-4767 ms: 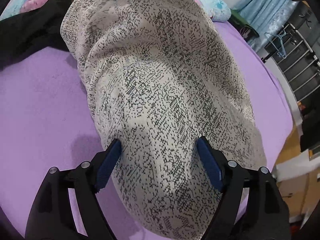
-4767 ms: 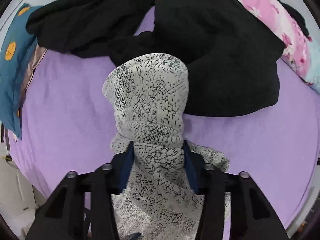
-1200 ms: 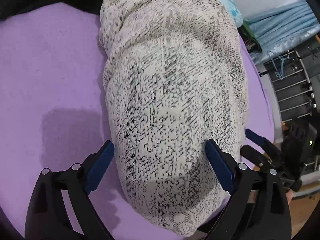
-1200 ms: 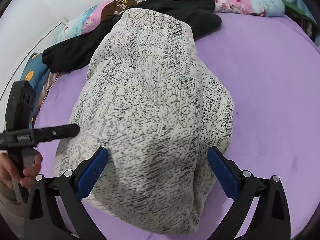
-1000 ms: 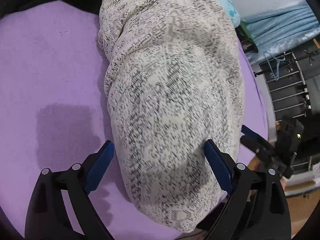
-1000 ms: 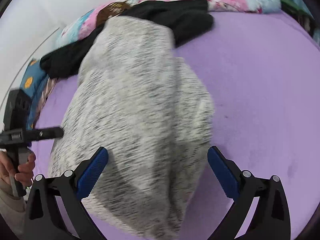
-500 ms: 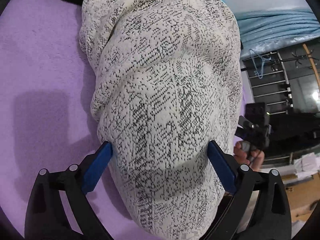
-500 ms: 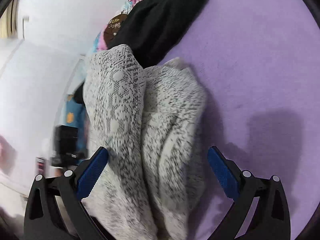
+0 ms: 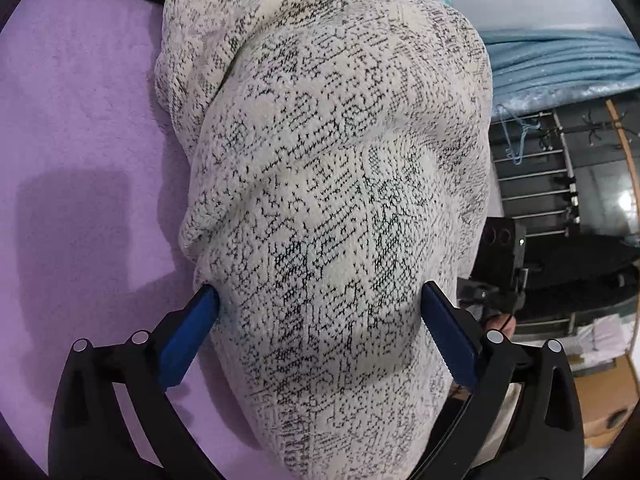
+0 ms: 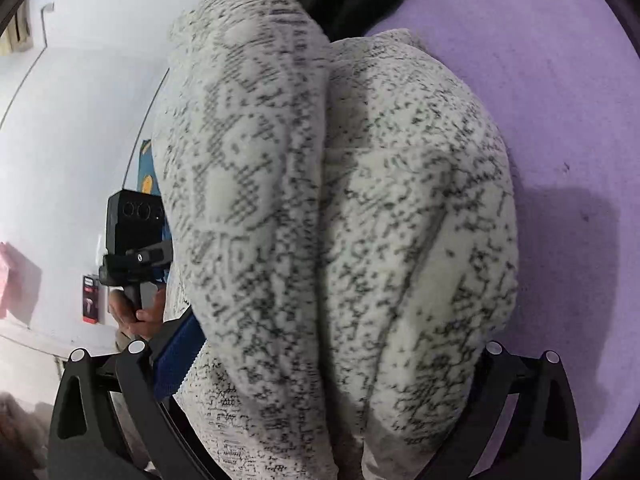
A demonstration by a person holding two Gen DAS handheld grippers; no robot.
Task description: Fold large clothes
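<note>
Speckled knit garment (image 9: 332,208) is bunched lengthwise on purple bed (image 9: 80,120), long axis running away from both grippers. Left gripper (image 9: 320,320) jaws just opened wide, straddling bundle's near end. Right gripper (image 10: 332,360) likewise straddles; grip cannot be told.

A cream knit sweater (image 9: 328,208) speckled with black, thick and bunched into a long fold with a crease down its middle, lies at the edge of the purple bed (image 9: 80,128).
</note>
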